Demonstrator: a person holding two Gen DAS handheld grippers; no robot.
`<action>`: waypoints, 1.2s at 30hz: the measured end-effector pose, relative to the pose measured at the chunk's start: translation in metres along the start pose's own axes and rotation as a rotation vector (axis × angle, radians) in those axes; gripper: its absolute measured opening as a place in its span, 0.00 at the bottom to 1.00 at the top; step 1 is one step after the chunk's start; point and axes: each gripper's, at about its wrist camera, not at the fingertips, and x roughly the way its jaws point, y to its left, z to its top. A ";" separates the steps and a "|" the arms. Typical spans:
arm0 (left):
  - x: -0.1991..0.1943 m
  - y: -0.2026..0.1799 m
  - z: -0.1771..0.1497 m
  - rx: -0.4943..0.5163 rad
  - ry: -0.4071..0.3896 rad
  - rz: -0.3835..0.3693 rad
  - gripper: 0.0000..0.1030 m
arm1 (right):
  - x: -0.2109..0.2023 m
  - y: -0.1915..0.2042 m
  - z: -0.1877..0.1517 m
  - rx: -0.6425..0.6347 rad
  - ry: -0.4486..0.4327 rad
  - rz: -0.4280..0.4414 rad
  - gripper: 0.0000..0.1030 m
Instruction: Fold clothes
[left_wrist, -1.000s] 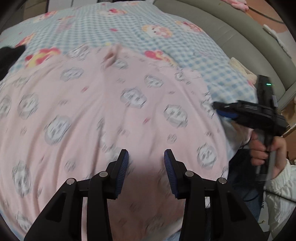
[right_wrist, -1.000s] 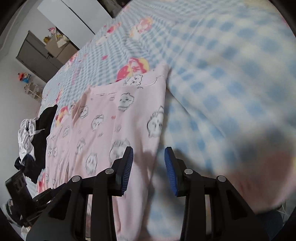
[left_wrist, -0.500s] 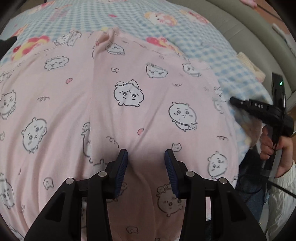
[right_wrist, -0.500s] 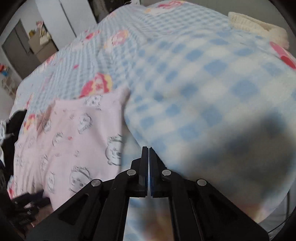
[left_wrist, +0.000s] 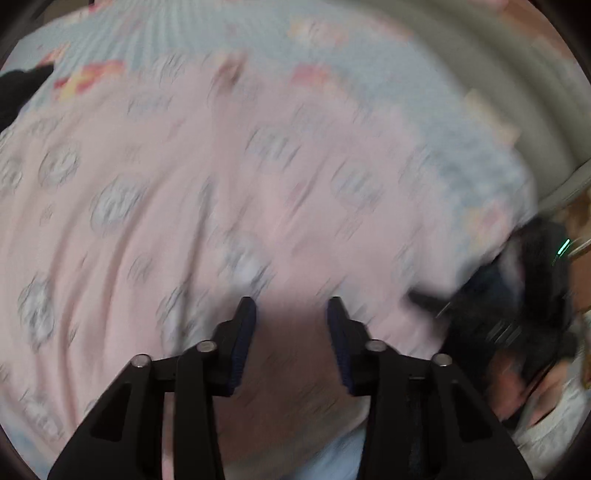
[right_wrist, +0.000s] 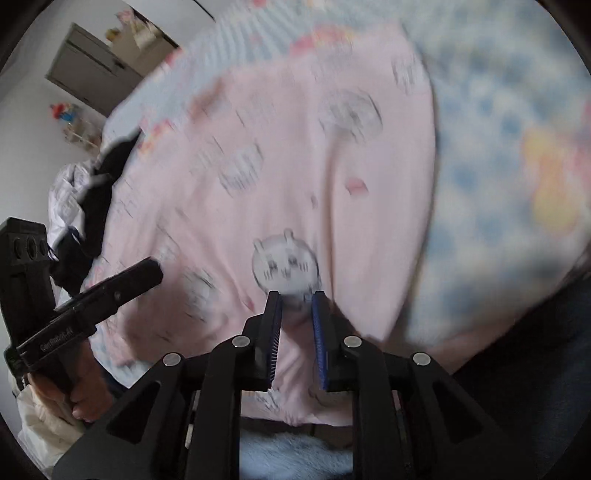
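Pink cartoon-print cotton garment (right_wrist: 295, 177) spread on blue checked bedsheet (right_wrist: 498, 155), filling frame centre; right gripper (right_wrist: 297, 308) narrowly parted, garment fold between its blue pads, contact unclear; left gripper (left_wrist: 291, 317) spread wide, empty, above the garment; dark clothes pile (right_wrist: 92, 206) at left edge.

The only lettering I can find sits on the left gripper (right_wrist: 88, 295) as my right wrist camera sees it, off to the left of my right tool's fingers: a short line of small white print along the side of its black body. It is tilted and smeared by motion, and I cannot make out the letters with any certainty. The left wrist view is too blurred for any print to be read. The cartoon faces on the pink garment (right_wrist: 295, 177) carry no words.
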 end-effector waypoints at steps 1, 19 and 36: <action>-0.017 0.002 -0.006 0.006 -0.041 -0.017 0.31 | 0.003 -0.006 -0.002 0.033 0.005 0.025 0.15; -0.078 0.134 -0.111 -0.404 -0.084 -0.010 0.33 | -0.024 0.015 -0.041 0.035 -0.091 -0.019 0.50; -0.069 0.120 -0.110 -0.381 0.048 0.170 0.34 | 0.002 0.006 -0.047 0.051 -0.001 -0.129 0.49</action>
